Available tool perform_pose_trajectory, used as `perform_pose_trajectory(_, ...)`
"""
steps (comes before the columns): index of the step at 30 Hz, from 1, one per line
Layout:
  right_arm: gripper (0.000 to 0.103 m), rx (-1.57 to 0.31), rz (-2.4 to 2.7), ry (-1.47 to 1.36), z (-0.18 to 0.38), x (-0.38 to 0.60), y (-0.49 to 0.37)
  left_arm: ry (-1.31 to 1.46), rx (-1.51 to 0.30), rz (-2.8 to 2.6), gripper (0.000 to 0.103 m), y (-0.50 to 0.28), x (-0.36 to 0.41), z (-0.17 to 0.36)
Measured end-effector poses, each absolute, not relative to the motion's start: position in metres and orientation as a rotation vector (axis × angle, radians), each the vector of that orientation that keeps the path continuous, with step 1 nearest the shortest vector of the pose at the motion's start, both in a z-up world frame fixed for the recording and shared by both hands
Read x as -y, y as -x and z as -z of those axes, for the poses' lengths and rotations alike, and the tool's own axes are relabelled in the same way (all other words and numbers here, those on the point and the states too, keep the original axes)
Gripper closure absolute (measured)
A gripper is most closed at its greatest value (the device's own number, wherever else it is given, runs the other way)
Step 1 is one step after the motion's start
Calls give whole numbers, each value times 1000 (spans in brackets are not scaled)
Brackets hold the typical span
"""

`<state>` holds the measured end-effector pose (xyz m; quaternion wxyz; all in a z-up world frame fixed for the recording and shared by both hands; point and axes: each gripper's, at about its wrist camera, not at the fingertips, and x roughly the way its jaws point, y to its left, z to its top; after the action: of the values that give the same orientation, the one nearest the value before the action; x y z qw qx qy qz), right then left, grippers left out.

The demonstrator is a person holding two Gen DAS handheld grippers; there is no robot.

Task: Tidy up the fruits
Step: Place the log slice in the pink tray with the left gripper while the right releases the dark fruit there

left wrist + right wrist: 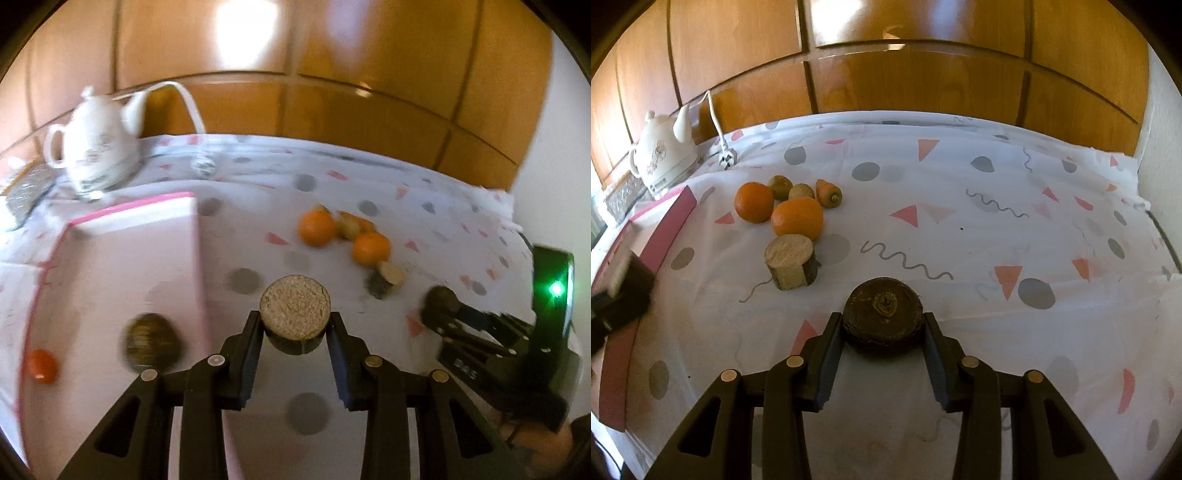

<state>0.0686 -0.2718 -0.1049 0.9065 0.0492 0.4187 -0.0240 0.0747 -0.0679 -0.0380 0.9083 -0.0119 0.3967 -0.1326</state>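
Left gripper [295, 325] fingers grip a cut root chunk [295, 308]; right gripper [884, 325] fingers probably clamp a dark round root [882, 312], lower center.

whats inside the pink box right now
In the left wrist view, the pink box holds a dark round piece and a small red-orange fruit. The box's near end is cut off by the frame edge, so anything there can't be seen.

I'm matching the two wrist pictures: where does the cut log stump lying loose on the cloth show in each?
Left wrist view: the stump is right of centre, just below the oranges.
Right wrist view: the stump is left of centre, below the same oranges.
Shared landmark: the white teapot, upper left.
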Motion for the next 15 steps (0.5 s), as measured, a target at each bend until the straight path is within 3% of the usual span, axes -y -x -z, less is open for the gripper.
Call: perform_pose_trajectory(15,61,-837,-296,-52,66,182,-74,92,-788,-65,68,-74,-47,30)
